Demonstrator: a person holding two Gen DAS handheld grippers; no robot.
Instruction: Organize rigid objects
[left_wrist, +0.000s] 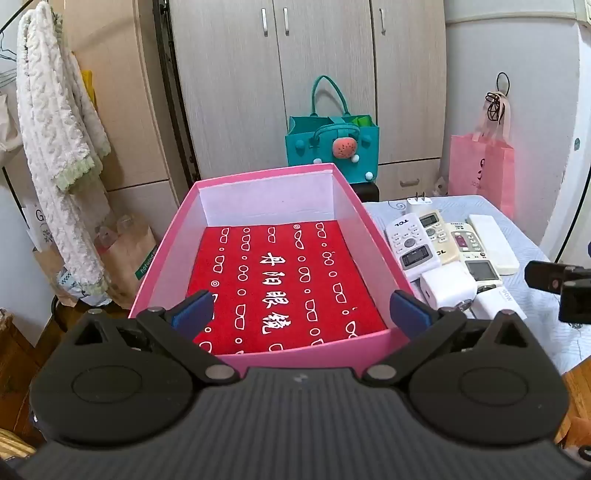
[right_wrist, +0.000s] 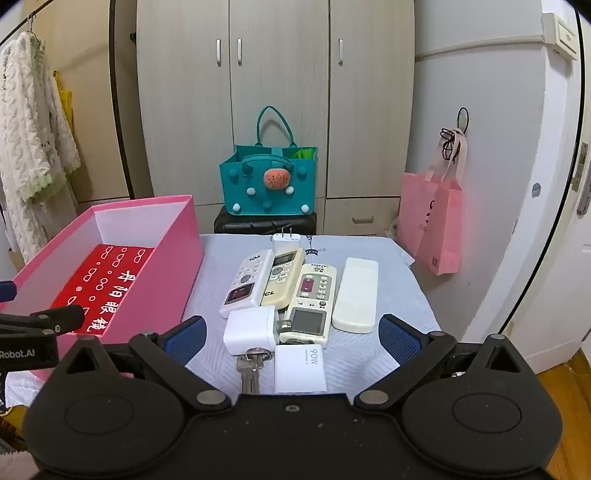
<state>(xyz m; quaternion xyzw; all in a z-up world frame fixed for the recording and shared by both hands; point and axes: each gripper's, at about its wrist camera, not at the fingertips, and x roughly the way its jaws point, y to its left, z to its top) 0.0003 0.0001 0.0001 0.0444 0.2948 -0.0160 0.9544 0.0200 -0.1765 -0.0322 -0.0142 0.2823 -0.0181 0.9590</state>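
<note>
Remotes, chargers and keys are lying packed edge to edge on the desk at centre frame, so with your right gripper and left gripper both hovering spread and empty, you are risking nudging neighbours or snagging the pink box.

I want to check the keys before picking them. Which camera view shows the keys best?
The right wrist view: the keys lie whole between both white chargers, near the open tongs. The left wrist view shows only the key ring, partly hidden.

Home bedroom: wardrobe, hanging robe, tote bags
</note>
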